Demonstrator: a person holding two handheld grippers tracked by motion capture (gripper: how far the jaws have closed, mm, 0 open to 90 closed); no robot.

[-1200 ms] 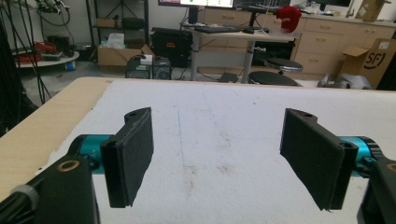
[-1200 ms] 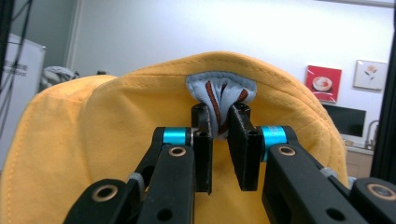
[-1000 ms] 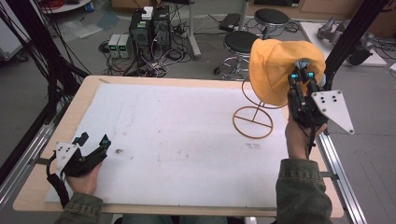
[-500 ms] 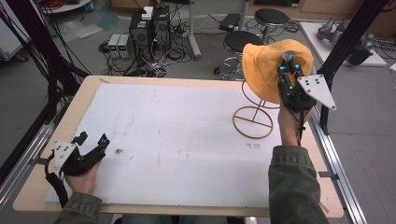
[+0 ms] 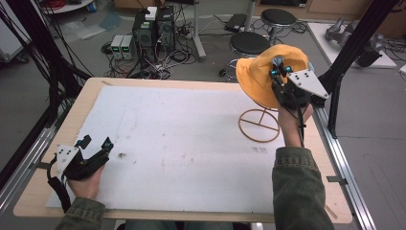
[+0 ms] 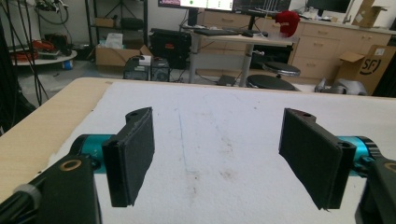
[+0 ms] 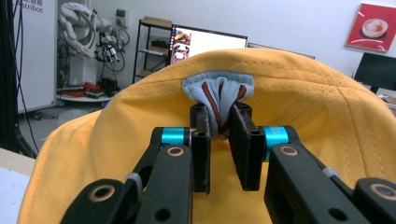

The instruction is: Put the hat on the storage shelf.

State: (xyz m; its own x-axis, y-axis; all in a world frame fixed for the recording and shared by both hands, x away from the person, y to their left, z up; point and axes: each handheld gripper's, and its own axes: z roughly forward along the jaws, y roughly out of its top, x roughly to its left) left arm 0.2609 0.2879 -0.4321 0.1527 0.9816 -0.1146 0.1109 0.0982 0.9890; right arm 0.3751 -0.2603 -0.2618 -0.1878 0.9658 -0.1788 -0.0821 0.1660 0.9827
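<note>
A yellow cap (image 5: 261, 72) hangs in the air above an orange wire stand (image 5: 259, 125) at the right side of the table. My right gripper (image 5: 279, 68) is shut on the cap. In the right gripper view the jaws pinch a light blue patch with red stripes (image 7: 218, 95) on the cap (image 7: 303, 102). My left gripper (image 5: 95, 143) rests open at the near left of the white mat (image 5: 182, 143), with nothing between its black pads (image 6: 133, 154).
The wooden table edge (image 5: 62, 124) runs along the left. Black frame poles (image 5: 352, 43) stand at the right. Stools (image 5: 249, 44) and computer boxes (image 5: 143, 28) sit on the floor beyond the table.
My right gripper has lifted the cap up and to the left, off the wire stand. The left gripper has stayed still.
</note>
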